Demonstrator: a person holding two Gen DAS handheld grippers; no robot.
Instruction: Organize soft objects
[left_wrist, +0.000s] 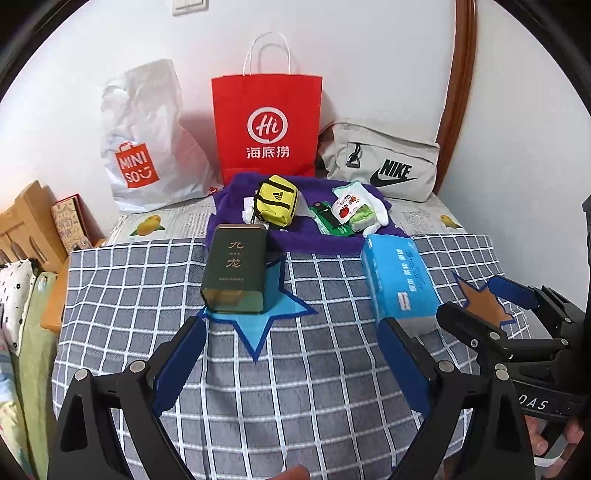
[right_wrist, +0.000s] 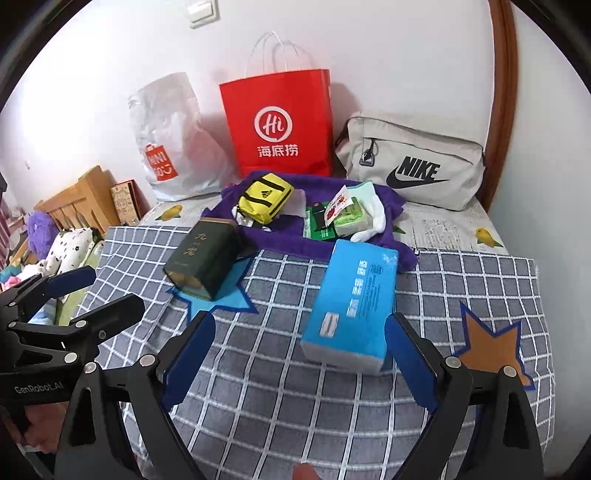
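From the left wrist camera, the left gripper (left_wrist: 291, 354) hangs over a grey checked cloth (left_wrist: 314, 369) with its blue-padded jaws spread wide and nothing between them. Just beyond its left finger a dark green tin (left_wrist: 234, 271) stands on a blue star patch (left_wrist: 258, 325), and just beyond its right finger a blue tissue pack (left_wrist: 399, 277) lies lengthwise on the cloth. Farther off, a purple towel (left_wrist: 295, 236) carries a small yellow pouch (left_wrist: 277, 203), a green card (left_wrist: 328, 221) and a white soft pack with a strawberry print (left_wrist: 354, 210). Against the far wall stand a white Miniso bag (left_wrist: 144, 147) at left, a red paper bag (left_wrist: 266, 125) in the middle and a grey Nike pouch (left_wrist: 384, 162) at right. At the right edge the right gripper (left_wrist: 491, 310) shows over an orange star patch (left_wrist: 484, 306), its jaws apart and empty. From the right wrist camera, the right gripper (right_wrist: 299, 354) has its jaws released; the near end of the tissue pack (right_wrist: 351, 306) sits between the fingers, closer to the right one, with no pad pressing on it. The tin (right_wrist: 207, 258) is tilted on the blue star (right_wrist: 218, 299) at left, the orange star (right_wrist: 491, 343) lies near right, and the towel (right_wrist: 321, 243) with the pouch (right_wrist: 264, 197) sits farther back. The left gripper (right_wrist: 85, 299) enters at the left edge, open and empty.
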